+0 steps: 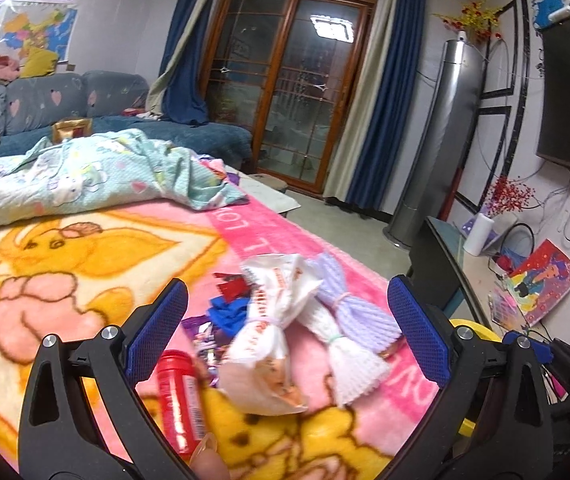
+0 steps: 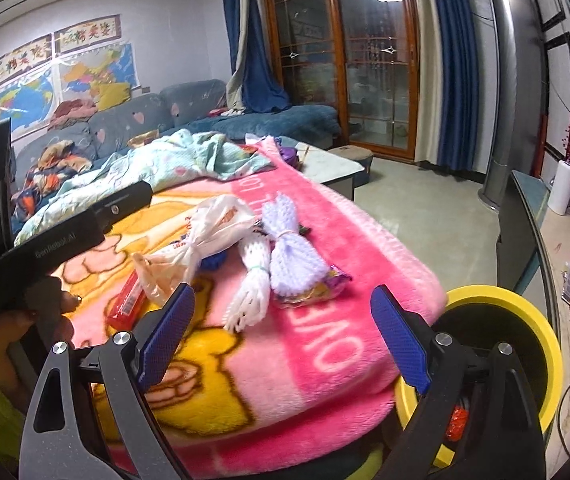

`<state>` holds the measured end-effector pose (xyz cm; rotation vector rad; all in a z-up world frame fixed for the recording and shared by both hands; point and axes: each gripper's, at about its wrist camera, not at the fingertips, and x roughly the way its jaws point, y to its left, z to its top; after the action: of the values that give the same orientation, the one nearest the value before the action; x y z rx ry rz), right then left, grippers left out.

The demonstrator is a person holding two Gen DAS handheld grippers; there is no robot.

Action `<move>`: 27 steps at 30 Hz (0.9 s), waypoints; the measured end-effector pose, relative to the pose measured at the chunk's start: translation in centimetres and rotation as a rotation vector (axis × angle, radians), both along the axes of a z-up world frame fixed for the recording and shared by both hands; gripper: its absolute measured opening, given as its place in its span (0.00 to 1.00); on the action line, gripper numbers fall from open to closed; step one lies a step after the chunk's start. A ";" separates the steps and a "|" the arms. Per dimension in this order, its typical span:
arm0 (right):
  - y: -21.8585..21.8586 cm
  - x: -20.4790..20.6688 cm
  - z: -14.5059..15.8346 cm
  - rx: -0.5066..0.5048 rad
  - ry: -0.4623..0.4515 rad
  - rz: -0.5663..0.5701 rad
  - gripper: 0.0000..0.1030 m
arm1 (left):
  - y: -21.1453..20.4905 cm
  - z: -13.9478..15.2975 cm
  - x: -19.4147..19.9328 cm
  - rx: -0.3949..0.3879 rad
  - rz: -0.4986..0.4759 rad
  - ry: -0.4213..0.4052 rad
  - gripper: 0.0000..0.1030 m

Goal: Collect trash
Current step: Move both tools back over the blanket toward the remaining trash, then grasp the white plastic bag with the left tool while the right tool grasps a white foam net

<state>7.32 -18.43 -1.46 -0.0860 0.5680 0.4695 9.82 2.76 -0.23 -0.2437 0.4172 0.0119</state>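
White wrapper (image 1: 263,344) between left fingers (image 1: 159,330)

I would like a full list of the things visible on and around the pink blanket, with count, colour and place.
blanket: one, pink with yellow cartoon print, spread under the trash
white plastic bag: one, white with orange print, knotted, middle of the pile
foam net sleeves: two, one purple and one white, lying side by side right of the bag
red tube: one, red, left of the bag
snack wrappers: several, purple, blue and red, partly under the bag
bin: one, yellow rim, black inside, beside the blanket's right edge
quilt: one, light green, crumpled behind the pile
sofa: one, blue-grey, far left
left hand-held gripper: one, black with blue pads, open over the pile
right hand-held gripper: one, same colours, open, empty
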 end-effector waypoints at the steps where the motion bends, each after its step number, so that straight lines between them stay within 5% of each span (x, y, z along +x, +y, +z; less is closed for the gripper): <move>1: 0.3 0.1 -0.2 -0.004 0.006 0.004 0.84 | 0.3 -0.1 0.0 -0.001 0.003 0.004 0.89; 10: 2.6 2.3 -2.7 -0.025 0.086 0.022 0.84 | 2.9 -2.1 -0.2 0.002 0.005 0.113 0.89; 17: 4.2 4.5 -4.8 -0.034 0.141 0.030 0.76 | 3.1 -4.2 0.5 -0.047 -0.077 0.208 0.74; 23: 4.8 6.3 -6.1 -0.015 0.203 0.048 0.55 | 2.1 -5.6 1.6 -0.054 -0.121 0.268 0.63; 27: 5.4 6.9 -6.7 -0.027 0.229 0.077 0.33 | 1.9 -6.1 1.9 -0.066 -0.122 0.291 0.57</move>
<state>14.24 -13.04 -8.19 -0.0810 0.7976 0.5510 11.76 4.63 -6.35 -0.2825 0.7223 -0.0868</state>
